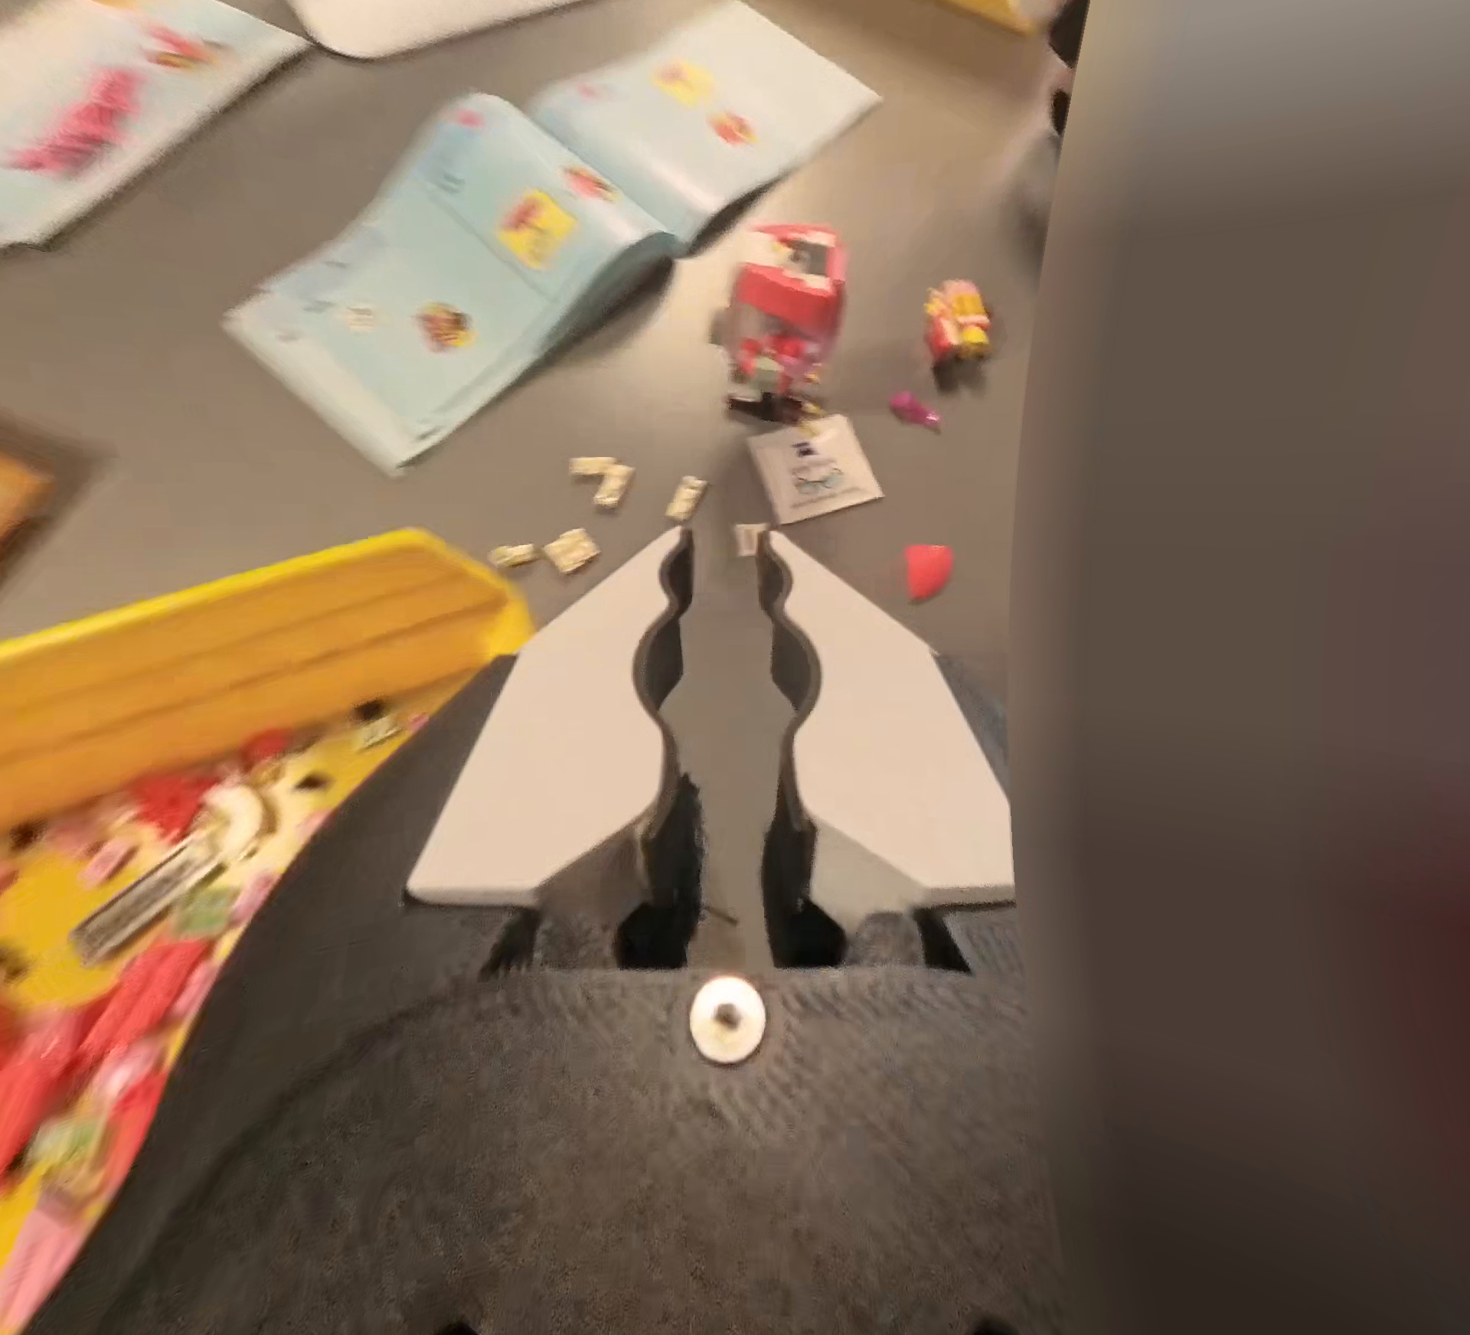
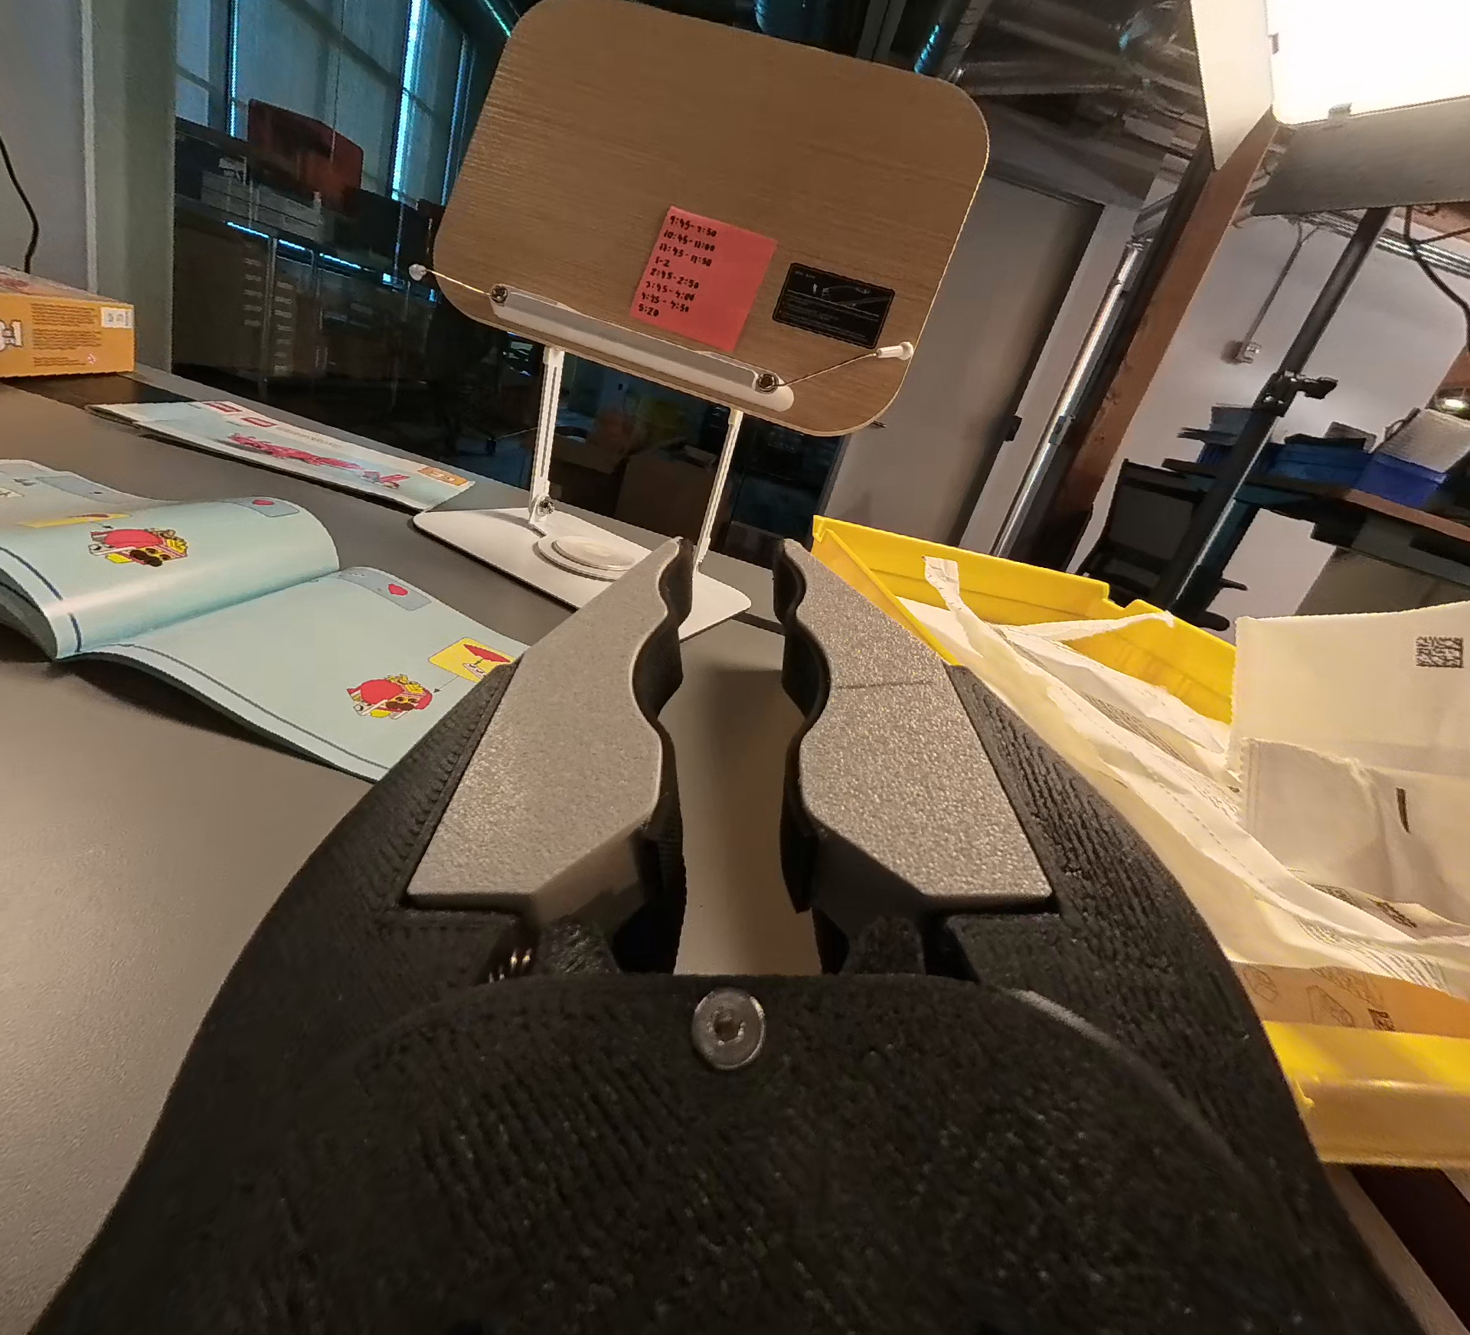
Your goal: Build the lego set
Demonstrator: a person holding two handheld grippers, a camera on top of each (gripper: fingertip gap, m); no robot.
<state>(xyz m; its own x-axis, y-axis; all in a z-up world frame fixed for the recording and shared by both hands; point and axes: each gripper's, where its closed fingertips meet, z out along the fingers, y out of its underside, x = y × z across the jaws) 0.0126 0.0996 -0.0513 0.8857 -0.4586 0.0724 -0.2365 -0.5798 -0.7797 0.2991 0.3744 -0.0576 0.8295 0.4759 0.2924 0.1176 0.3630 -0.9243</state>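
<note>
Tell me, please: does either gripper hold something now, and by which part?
Nothing is held. The left gripper is open above the table; a small white brick lies near its tips. The right gripper is open too.

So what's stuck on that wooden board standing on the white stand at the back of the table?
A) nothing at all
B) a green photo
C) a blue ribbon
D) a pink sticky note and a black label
D: the right claw's view shows the wooden board on its white stand, bearing a pink sticky note with a black label beside it.
</note>
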